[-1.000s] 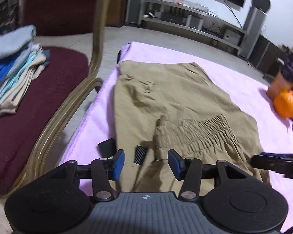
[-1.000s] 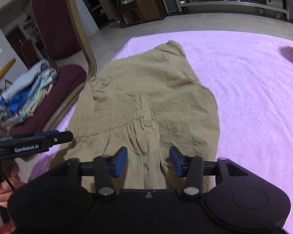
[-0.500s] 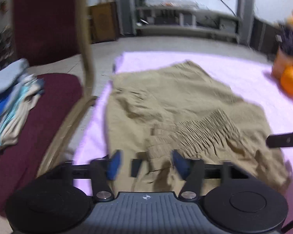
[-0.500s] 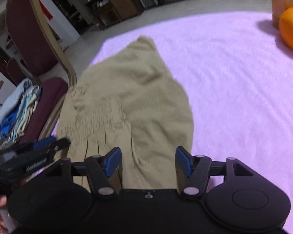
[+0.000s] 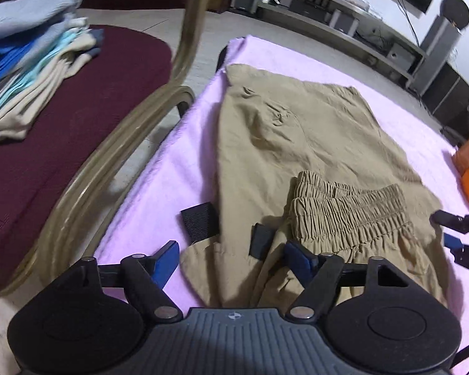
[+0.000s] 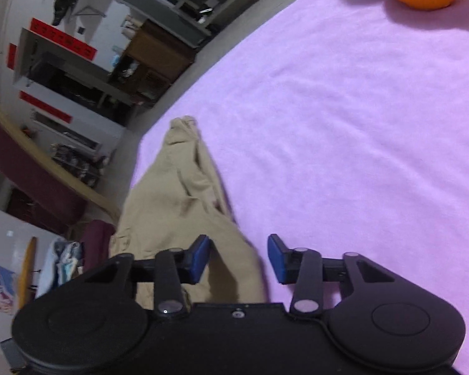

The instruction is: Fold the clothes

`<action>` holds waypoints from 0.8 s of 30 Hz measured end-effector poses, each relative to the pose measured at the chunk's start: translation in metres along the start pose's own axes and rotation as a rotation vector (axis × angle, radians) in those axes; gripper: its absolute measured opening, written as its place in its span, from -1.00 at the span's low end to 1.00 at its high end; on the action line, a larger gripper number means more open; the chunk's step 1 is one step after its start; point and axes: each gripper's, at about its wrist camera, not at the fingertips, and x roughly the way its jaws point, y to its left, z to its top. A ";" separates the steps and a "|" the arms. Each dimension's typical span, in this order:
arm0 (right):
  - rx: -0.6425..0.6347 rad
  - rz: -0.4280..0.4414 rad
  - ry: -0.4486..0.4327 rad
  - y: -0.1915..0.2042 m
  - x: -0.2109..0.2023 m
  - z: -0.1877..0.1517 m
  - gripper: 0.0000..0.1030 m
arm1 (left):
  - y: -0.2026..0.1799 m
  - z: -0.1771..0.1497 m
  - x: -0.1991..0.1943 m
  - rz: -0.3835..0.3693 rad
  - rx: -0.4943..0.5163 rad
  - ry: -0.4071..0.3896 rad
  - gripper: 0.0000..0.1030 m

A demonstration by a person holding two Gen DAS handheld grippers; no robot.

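Khaki trousers (image 5: 300, 143) lie on pink-covered table (image 5: 178, 168).

We are counting one pair of khaki trousers (image 5: 303, 137) lying on one pink-covered table (image 5: 178, 168), one maroon chair (image 5: 87, 100) carrying one stack of folded clothes (image 5: 31, 62), and two grippers, the left gripper (image 5: 231, 264) and the right gripper (image 6: 238, 257).

My left wrist camera sits low and close over the near edge of the khaki trousers (image 5: 297, 143), facing along the pink sheet (image 5: 159, 187) toward the chair (image 5: 87, 100). My right wrist camera is rolled sideways, looking across the same sheet (image 6: 344, 109); both views share the trousers (image 6: 172, 206).
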 end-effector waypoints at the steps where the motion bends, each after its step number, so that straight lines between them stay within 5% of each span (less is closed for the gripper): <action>1: -0.015 -0.005 0.001 0.002 0.005 -0.002 -0.28 | -0.004 -0.001 0.004 0.011 0.014 0.008 0.28; 4: -0.062 -0.050 -0.026 0.015 0.010 -0.009 -0.44 | -0.017 -0.005 0.006 0.046 0.096 -0.024 0.03; 5: -0.080 -0.077 -0.029 0.021 0.011 -0.011 -0.73 | -0.021 -0.006 0.005 0.056 0.126 -0.036 -0.07; 9: -0.164 -0.114 -0.107 0.053 -0.013 -0.026 -0.81 | -0.040 -0.007 0.006 0.096 0.225 -0.079 -0.21; 13: -0.149 -0.162 -0.100 0.066 -0.050 -0.041 -0.81 | -0.057 -0.004 0.004 0.084 0.341 -0.111 -0.21; 16: -0.126 -0.220 -0.106 0.057 -0.075 -0.054 -0.81 | -0.066 -0.001 0.007 0.060 0.402 -0.110 -0.03; 19: -0.087 -0.274 -0.057 0.036 -0.072 -0.057 -0.56 | -0.063 0.000 0.007 0.093 0.365 -0.089 0.05; 21: -0.036 -0.297 -0.002 0.019 -0.068 -0.053 -0.13 | -0.060 0.000 -0.008 0.109 0.323 -0.108 0.01; 24: 0.055 -0.247 -0.005 0.006 -0.084 -0.044 0.04 | -0.074 0.003 -0.023 0.020 0.359 -0.116 -0.12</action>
